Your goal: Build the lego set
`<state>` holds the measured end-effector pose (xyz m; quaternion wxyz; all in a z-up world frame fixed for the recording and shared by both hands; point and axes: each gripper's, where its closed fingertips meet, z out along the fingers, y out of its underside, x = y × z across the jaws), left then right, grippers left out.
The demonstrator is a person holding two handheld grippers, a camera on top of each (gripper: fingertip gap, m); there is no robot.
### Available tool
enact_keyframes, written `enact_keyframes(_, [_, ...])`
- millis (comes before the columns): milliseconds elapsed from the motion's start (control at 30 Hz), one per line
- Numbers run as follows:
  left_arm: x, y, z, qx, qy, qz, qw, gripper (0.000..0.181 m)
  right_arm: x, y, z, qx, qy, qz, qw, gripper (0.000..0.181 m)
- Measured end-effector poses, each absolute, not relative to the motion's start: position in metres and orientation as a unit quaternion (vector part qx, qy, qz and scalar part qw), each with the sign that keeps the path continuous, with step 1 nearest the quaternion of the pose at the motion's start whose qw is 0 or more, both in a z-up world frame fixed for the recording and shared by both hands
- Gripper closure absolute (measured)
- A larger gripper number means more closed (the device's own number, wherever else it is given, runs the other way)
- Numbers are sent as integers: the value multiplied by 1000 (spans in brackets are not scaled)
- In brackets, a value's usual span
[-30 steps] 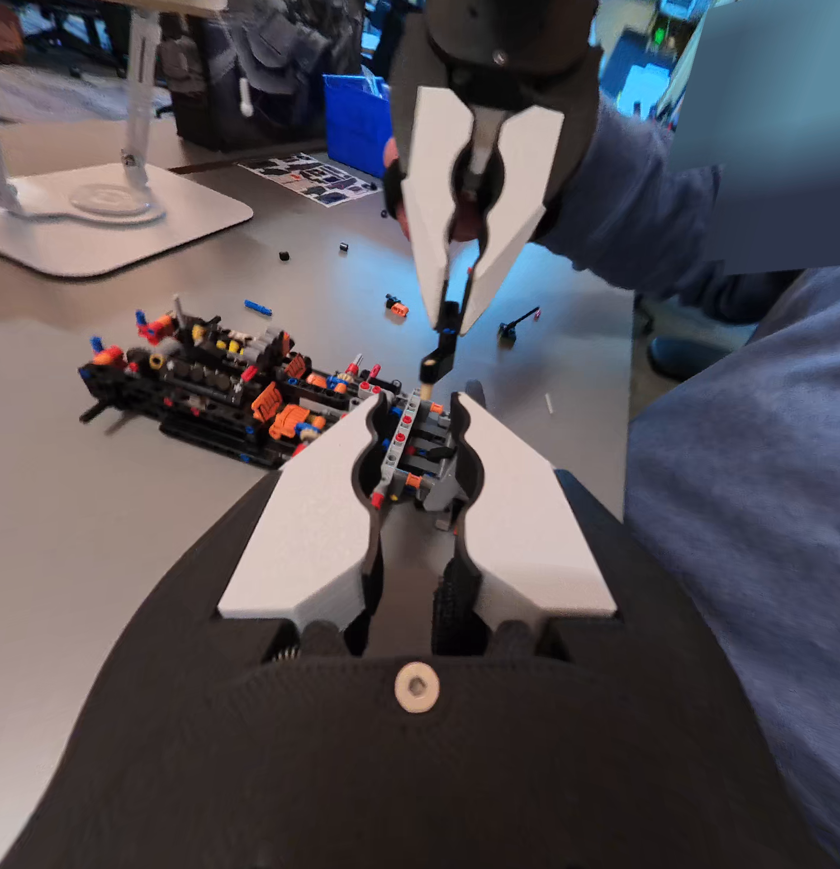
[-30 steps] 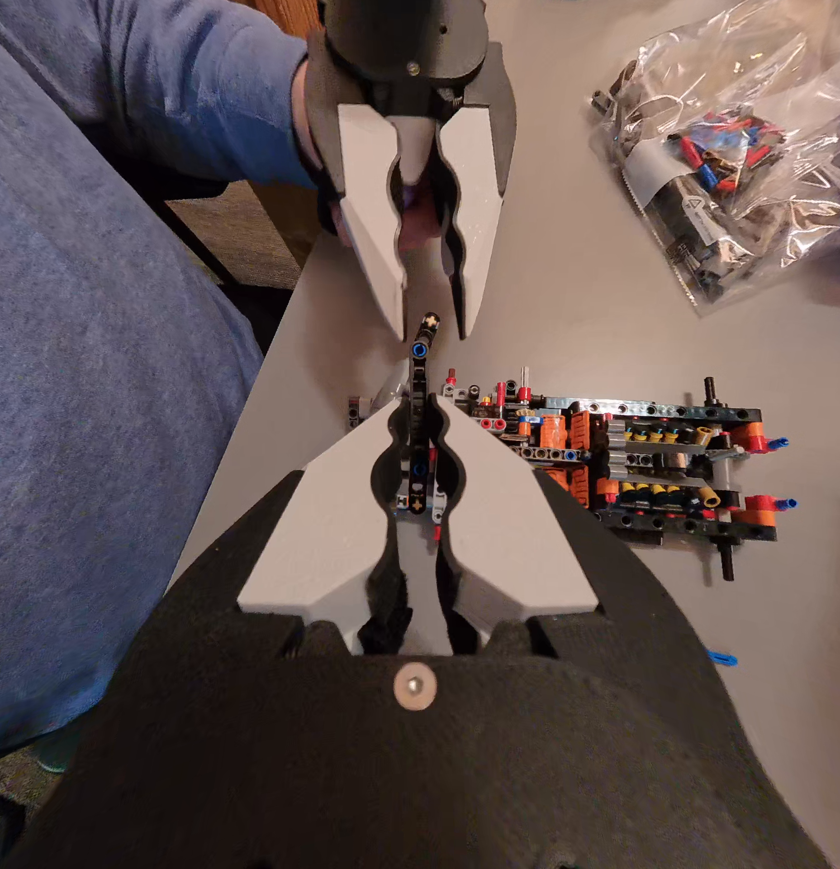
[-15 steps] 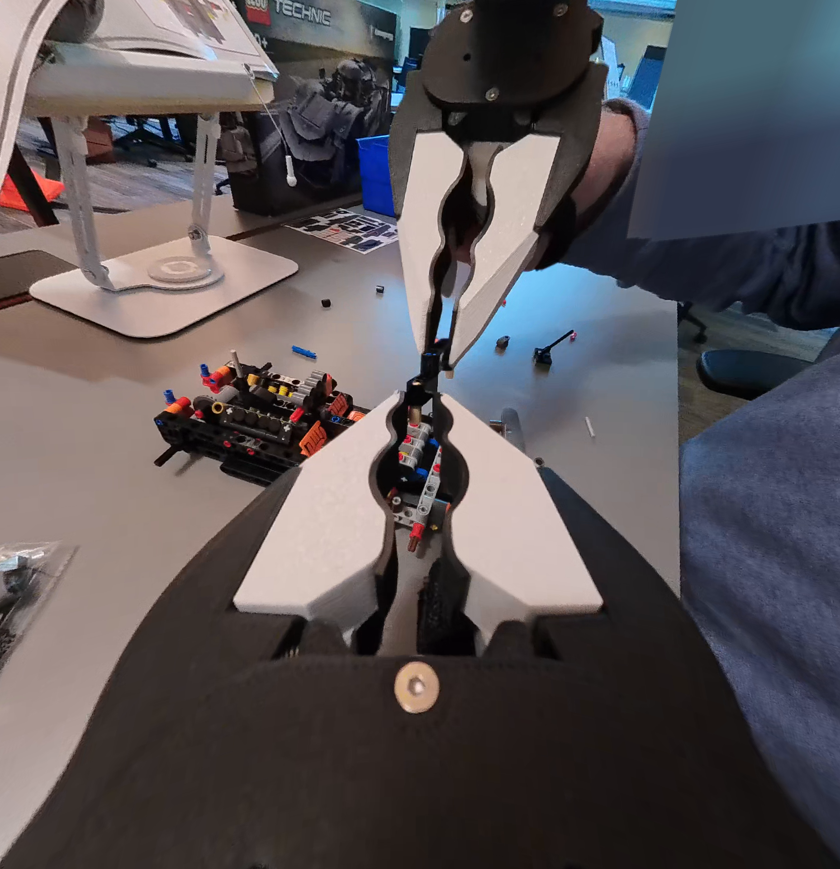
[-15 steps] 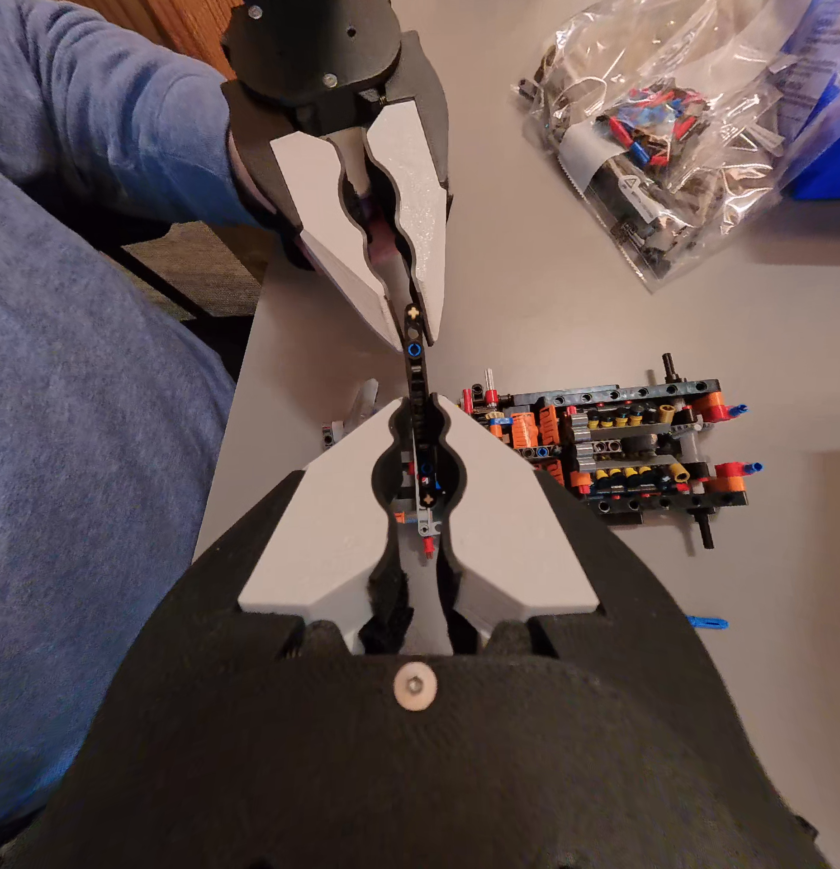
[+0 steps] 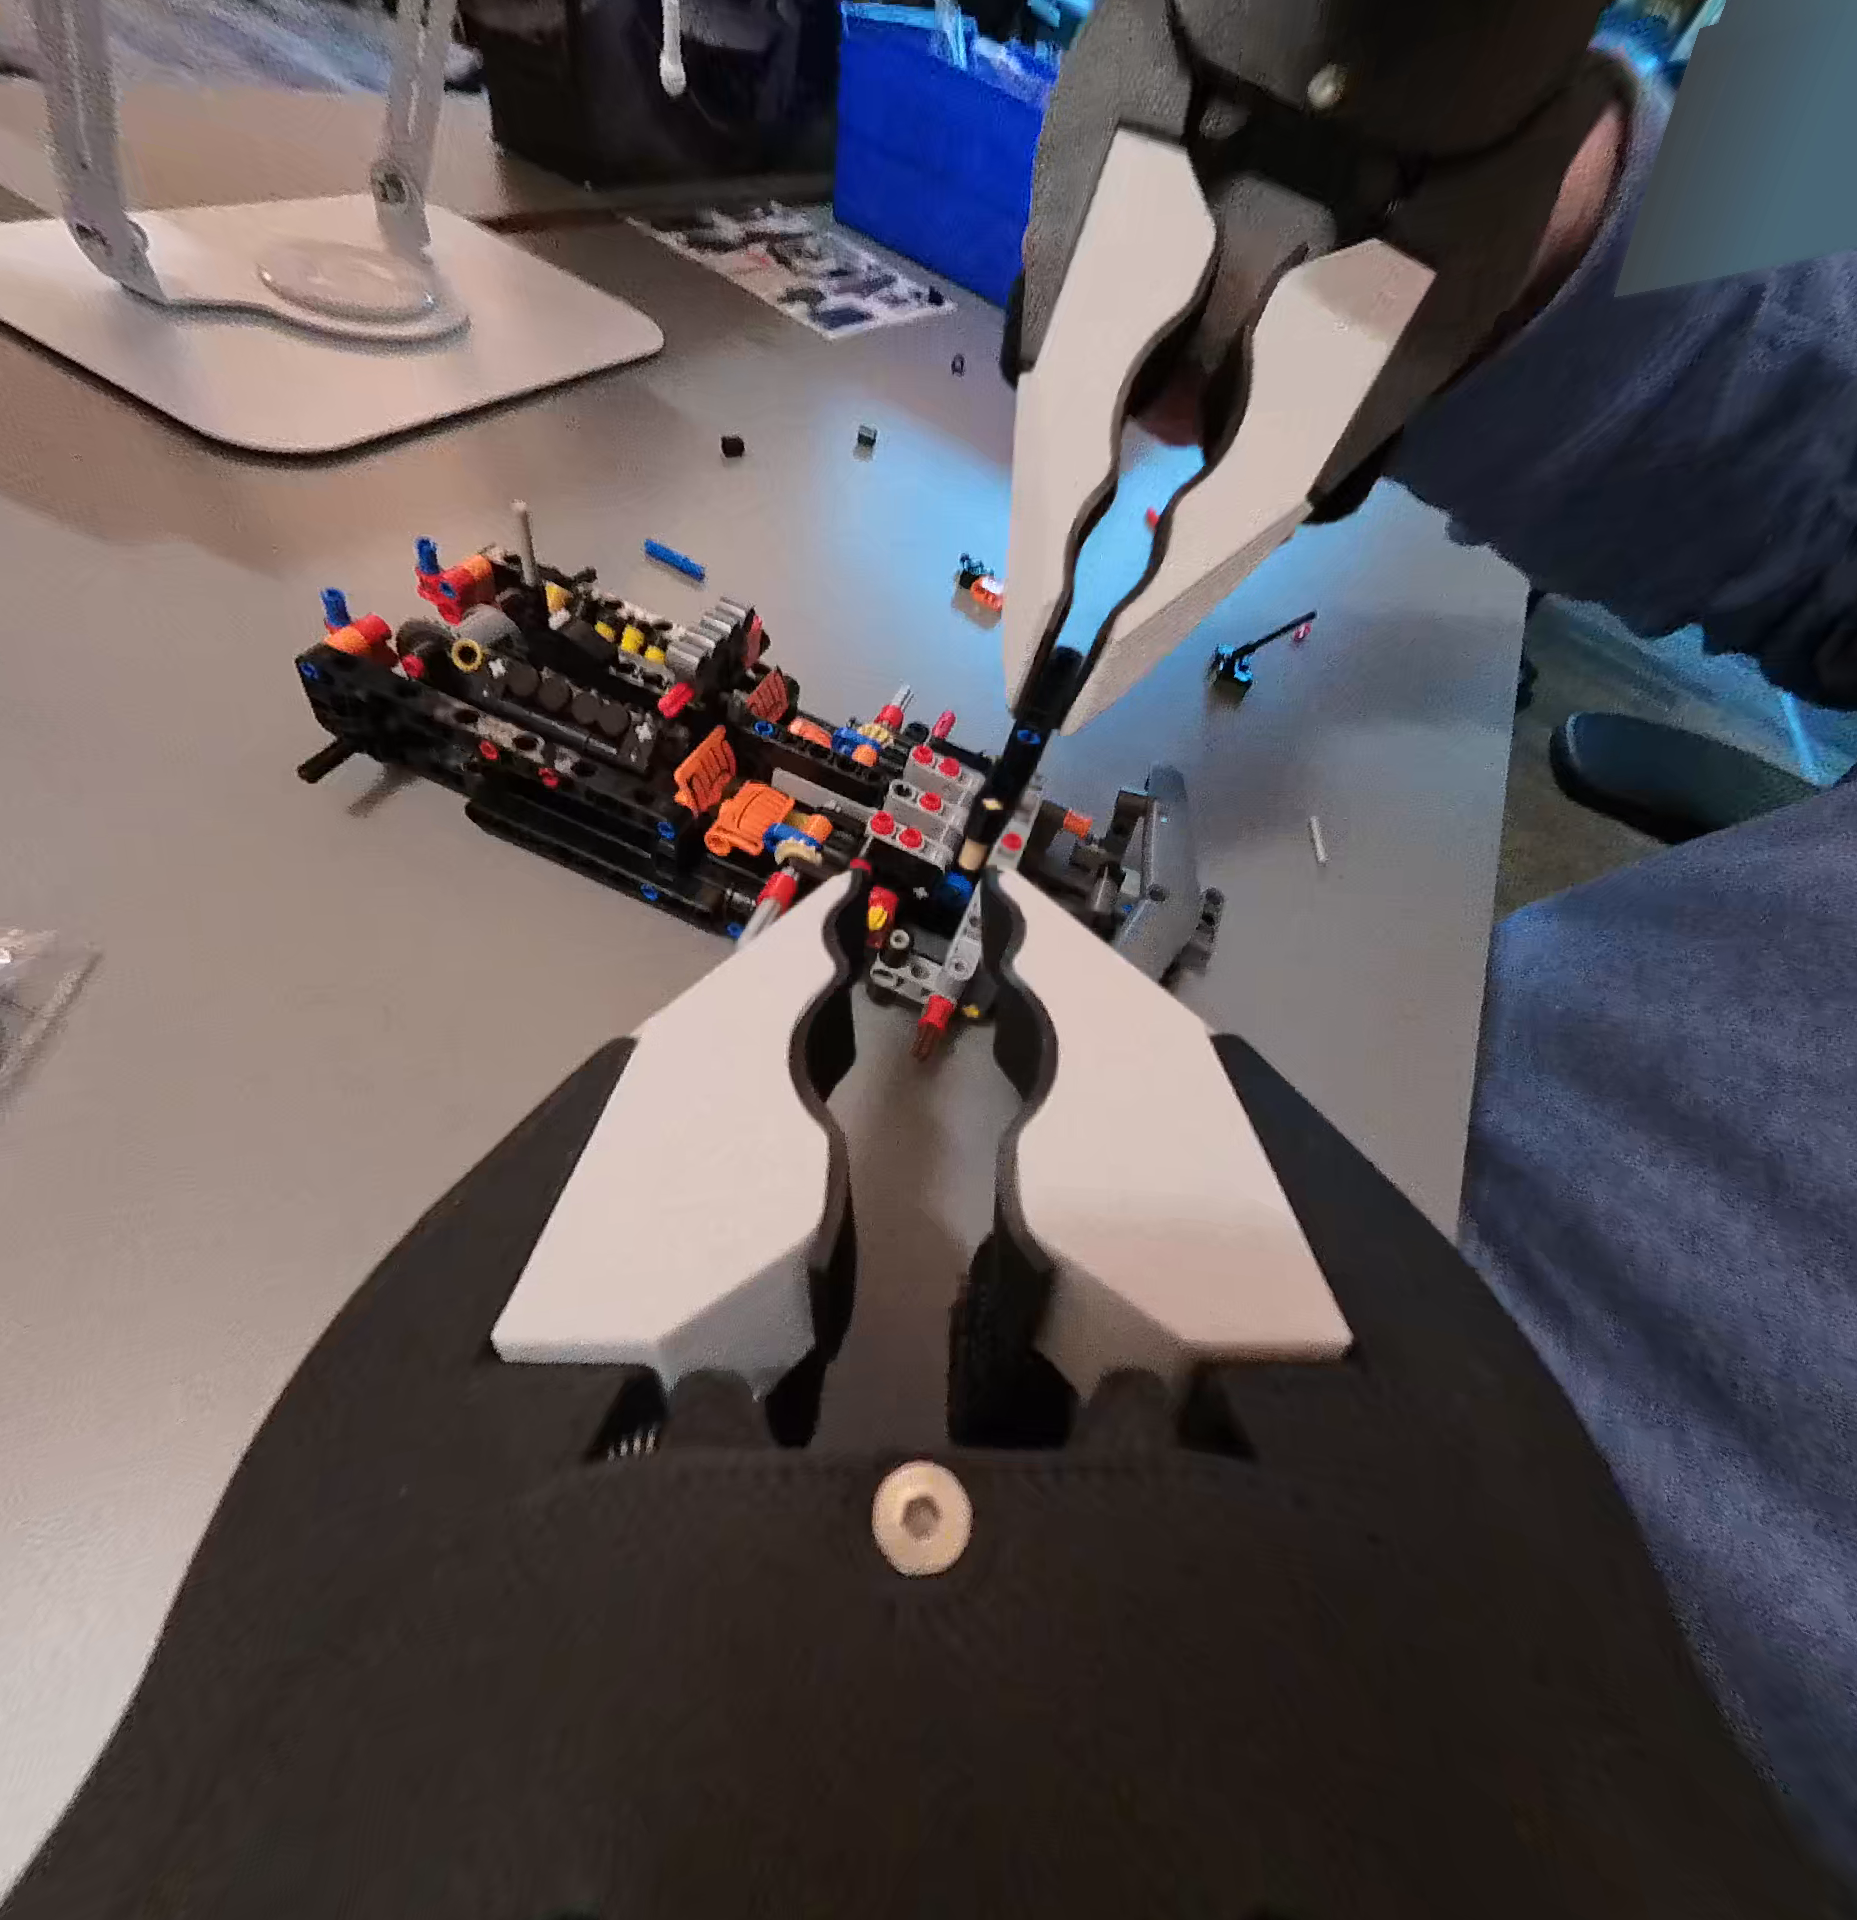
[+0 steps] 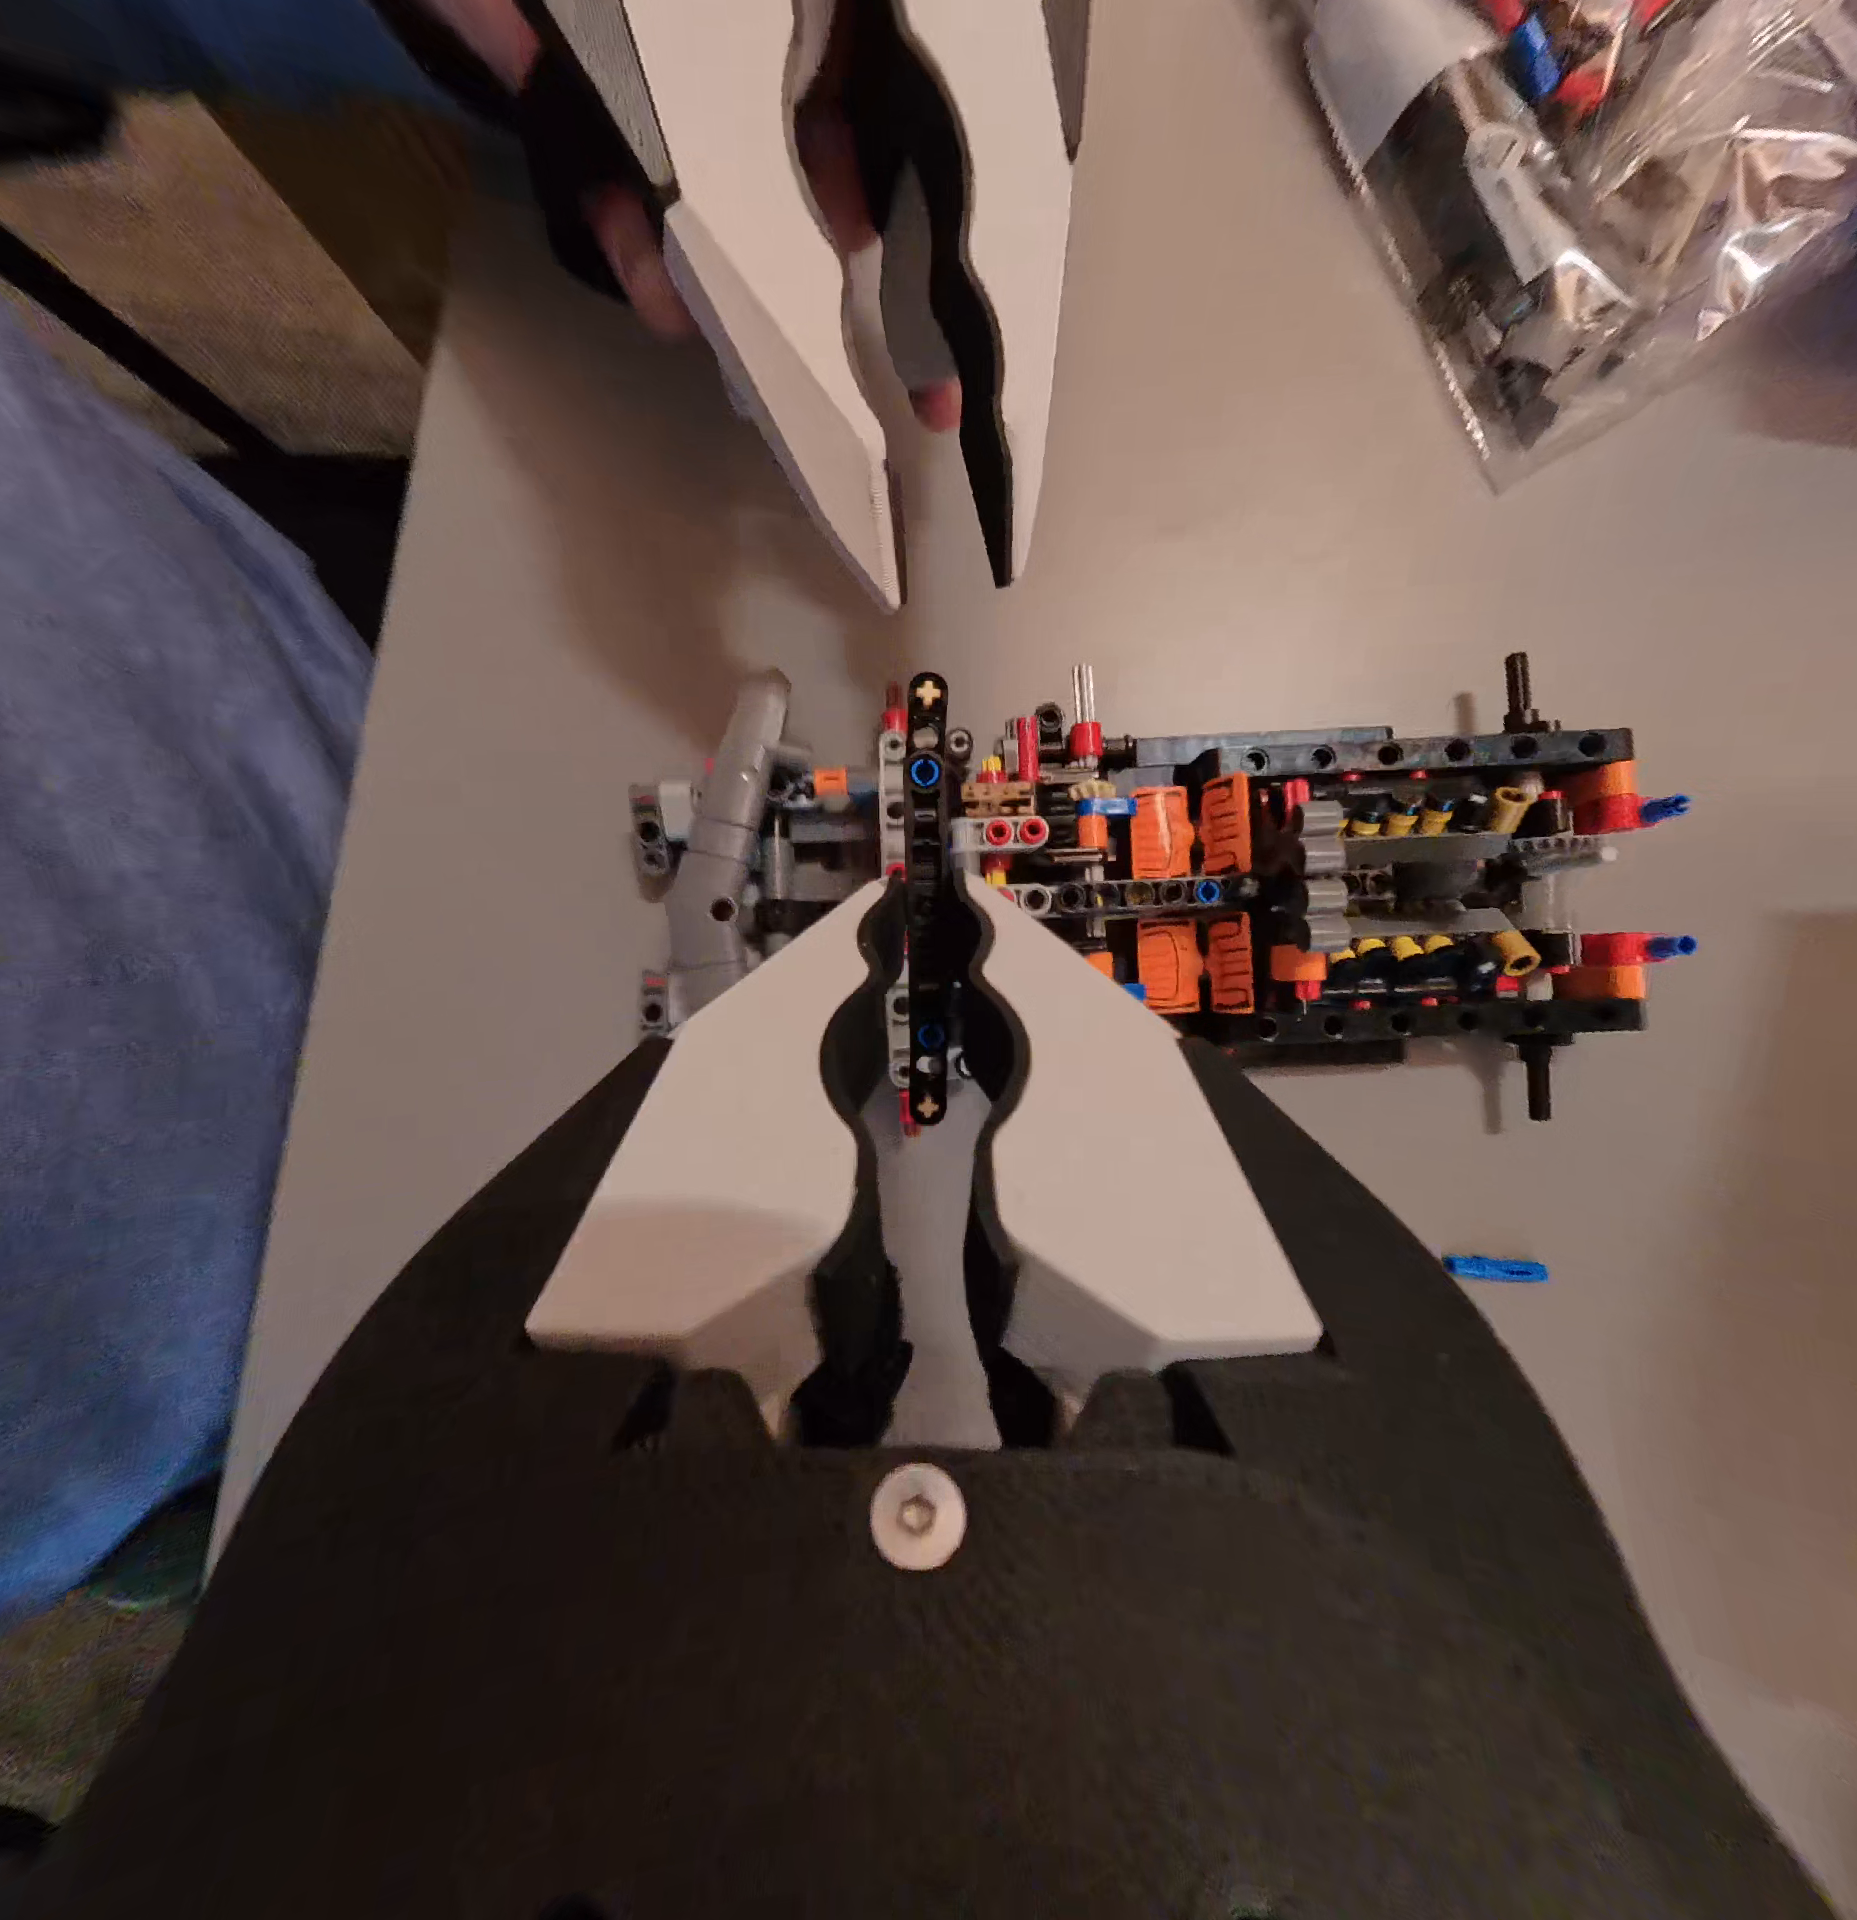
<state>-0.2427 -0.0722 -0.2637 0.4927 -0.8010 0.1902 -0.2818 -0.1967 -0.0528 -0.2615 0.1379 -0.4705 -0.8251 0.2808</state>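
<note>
Left gripper (image 6: pixel 945 592) is backing off the long black holed lego beam (image 6: pixel 926 831) with jaws slightly spread and empty, right gripper (image 6: pixel 929 883) is still pinching it, seating it crosswise onto the black-and-orange lego chassis (image 6: pixel 1319 873) on the grey bench (image 6: pixel 1319 582)

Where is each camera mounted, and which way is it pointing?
Left wrist view: sits on the left claw, looking across the table at the lego model; shows its own white fingers, the right claw opposite, and a blue sleeve.
Right wrist view: sits on the right claw, looking straight down on the model; shows its own fingers clamping a black beam, with the open left claw above.
Shared: both claws, the model and the beam.
</note>
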Motion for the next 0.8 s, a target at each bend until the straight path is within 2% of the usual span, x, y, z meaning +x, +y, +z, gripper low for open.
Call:
enact_keyframes(233, [-243, -70, -288, -836, 155, -308, 427, 159, -196, -52, -279, -448, -858, 203, 151, 176])
enact_keyframes(500, [-240, -67, -294, -842, 130, -343, 395, 154, -199, -54, -287, -447, -859, 194, 154, 176])
enact_keyframes(800, [-231, -66, -295, -842, 172, -328, 392, 170, -201, -54, -298, -451, -861, 195, 128, 176])
